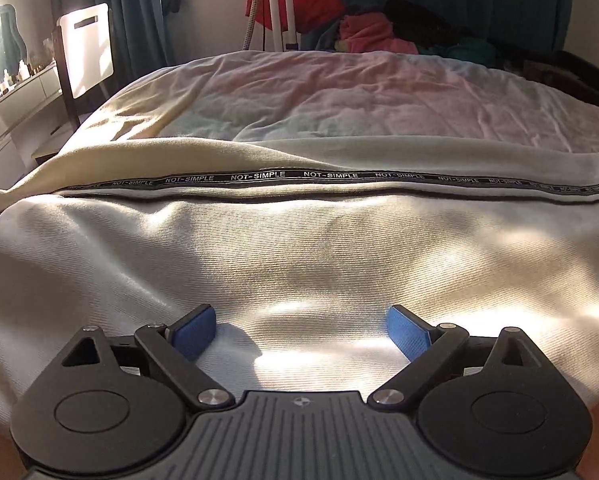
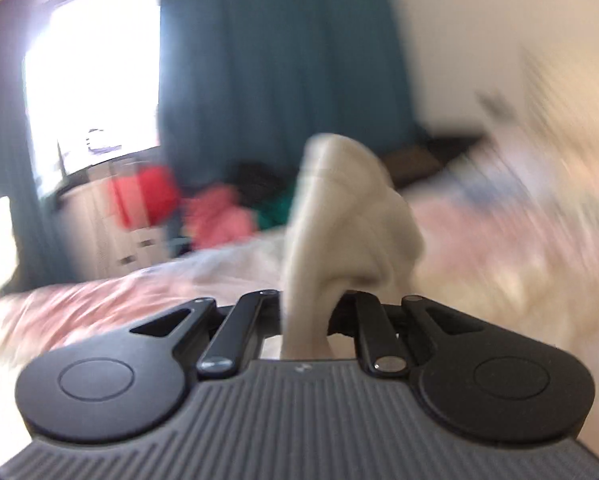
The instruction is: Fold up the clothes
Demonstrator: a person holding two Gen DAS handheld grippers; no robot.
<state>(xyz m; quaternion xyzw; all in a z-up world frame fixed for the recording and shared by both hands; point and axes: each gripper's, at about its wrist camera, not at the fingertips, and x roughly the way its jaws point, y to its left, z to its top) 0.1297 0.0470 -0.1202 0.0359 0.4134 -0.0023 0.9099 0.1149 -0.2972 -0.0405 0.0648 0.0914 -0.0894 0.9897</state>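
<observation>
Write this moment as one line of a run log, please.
task: fold clothes | left gripper: open over cream garment on bed | right gripper: shut on cream cloth, lifted

So the cream knit garment with a black lettered tape strip [image 1: 299,240] is spread across the near end of the pale pink rumpled bed [image 1: 359,96], right under the left gripper [image 1: 301,330]. The tape strip [image 1: 259,178] runs side to side across it. Behind the bed there's a pile of red, pink and green clothes [image 1: 371,32]. Left of the bed sits a white-backed chair [image 1: 85,50], with a white dresser [image 1: 15,100] further left. In the right wrist view, a bunch of that garment [image 2: 339,220] sticks up from the right gripper [image 2: 311,320].
</observation>
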